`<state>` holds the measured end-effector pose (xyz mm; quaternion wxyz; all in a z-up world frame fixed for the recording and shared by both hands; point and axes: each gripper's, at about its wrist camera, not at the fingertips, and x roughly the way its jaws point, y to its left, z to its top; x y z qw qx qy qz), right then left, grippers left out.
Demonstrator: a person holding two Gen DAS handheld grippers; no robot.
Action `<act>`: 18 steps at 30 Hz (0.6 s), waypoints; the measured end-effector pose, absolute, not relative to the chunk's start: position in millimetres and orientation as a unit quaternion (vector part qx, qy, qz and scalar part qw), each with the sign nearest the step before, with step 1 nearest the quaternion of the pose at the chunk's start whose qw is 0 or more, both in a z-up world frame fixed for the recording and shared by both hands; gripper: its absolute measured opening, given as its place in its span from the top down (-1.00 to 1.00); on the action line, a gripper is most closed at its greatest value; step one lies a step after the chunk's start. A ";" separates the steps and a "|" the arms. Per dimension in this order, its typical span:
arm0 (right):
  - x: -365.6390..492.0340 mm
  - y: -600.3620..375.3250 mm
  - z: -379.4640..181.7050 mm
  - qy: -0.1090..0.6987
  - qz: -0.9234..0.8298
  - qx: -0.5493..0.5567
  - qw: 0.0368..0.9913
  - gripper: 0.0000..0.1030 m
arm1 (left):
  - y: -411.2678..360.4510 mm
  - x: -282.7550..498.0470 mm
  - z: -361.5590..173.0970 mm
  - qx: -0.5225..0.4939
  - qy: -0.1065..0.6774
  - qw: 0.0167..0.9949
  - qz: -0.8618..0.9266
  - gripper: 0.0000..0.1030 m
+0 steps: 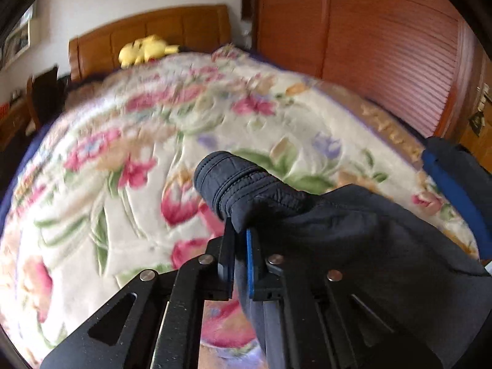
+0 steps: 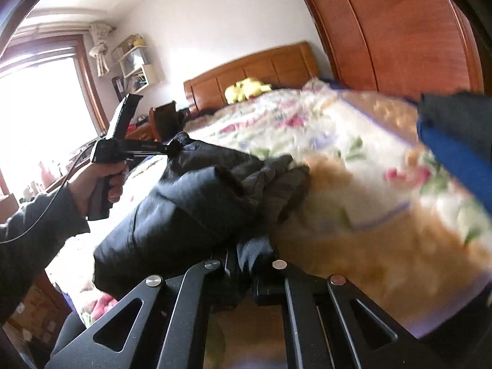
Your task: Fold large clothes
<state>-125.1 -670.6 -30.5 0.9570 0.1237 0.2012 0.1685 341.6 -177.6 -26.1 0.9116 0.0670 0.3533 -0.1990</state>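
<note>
**One dark jacket held between two grippers over the bed**

We count one black padded jacket [image 2: 184, 203], two grippers, one bed with a floral blanket [image 1: 129, 141], one yellow plush toy [image 1: 144, 49] by the wooden headboard [image 1: 172, 27], and one dark garment with a blue lining [image 1: 452, 178] lying at the blanket's right edge.

The jacket hangs just above the blanket, stretched between the two grippers. On the left gripper [image 1: 238, 230] the jaws are almost fully together, pinching the fabric just behind a stitched sleeve cuff [image 1: 227, 178], which sticks out past the fingertips. From the right wrist view we see the same gripper in the person's left hand [image 2: 101, 181], its tip buried in the jacket's far end.

On the right gripper [image 2: 246, 261] the jaws are also drawn close, with a bunch of dark fabric caught between them; the blur makes it hard to say, but this seems to be the same jacket.

A red-brown wardrobe [image 1: 369, 30] stands beside the bed.
</note>
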 end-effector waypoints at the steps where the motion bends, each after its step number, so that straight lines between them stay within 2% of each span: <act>1: -126.4 -673.3 -23.7 0.189 0.167 0.119 0.960 0.92 | -183.9 336.5 -15.9 0.071 0.344 0.914 -0.202 0.88; 9: -136.4 -743.1 46.6 0.127 0.106 0.064 0.984 0.92 | -260.0 311.8 59.0 0.079 0.273 0.928 -0.240 0.88; 18: -174.6 -895.0 137.5 0.083 -0.040 0.027 0.995 0.93 | -416.3 280.3 148.0 0.067 0.201 0.918 -0.336 0.88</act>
